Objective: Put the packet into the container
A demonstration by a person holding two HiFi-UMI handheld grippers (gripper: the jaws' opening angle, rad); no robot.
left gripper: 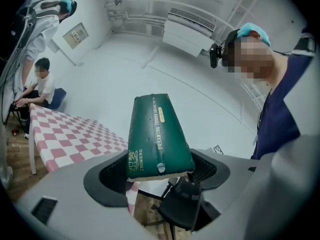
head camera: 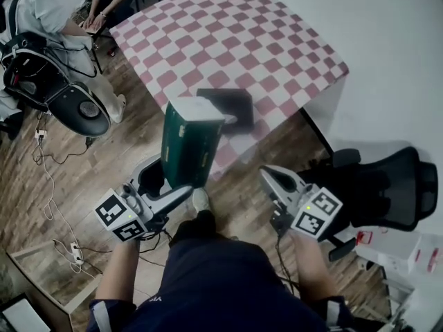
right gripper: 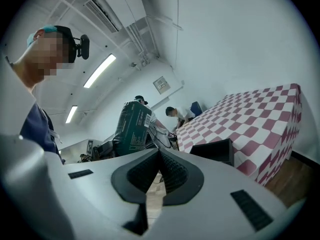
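Note:
A dark green packet (head camera: 190, 144) with gold print stands upright in my left gripper (head camera: 181, 191), which is shut on its lower end. The left gripper view shows the packet (left gripper: 157, 134) rising from between the jaws of the left gripper (left gripper: 160, 171). A low black container (head camera: 225, 102) sits at the near edge of the checkered table (head camera: 228, 33), just beyond the packet's top. My right gripper (head camera: 266, 175) hangs level with the left one, off the table, shut and empty. In the right gripper view the right gripper (right gripper: 159, 156) faces the container (right gripper: 212, 151), with the packet (right gripper: 132, 124) at left.
A black office chair (head camera: 387, 185) stands close on the right. Another chair (head camera: 76, 106) and seated people (head camera: 41, 12) are at the far left. Cables and a power strip (head camera: 75, 253) lie on the wooden floor. White boxes (head camera: 415, 254) sit at lower right.

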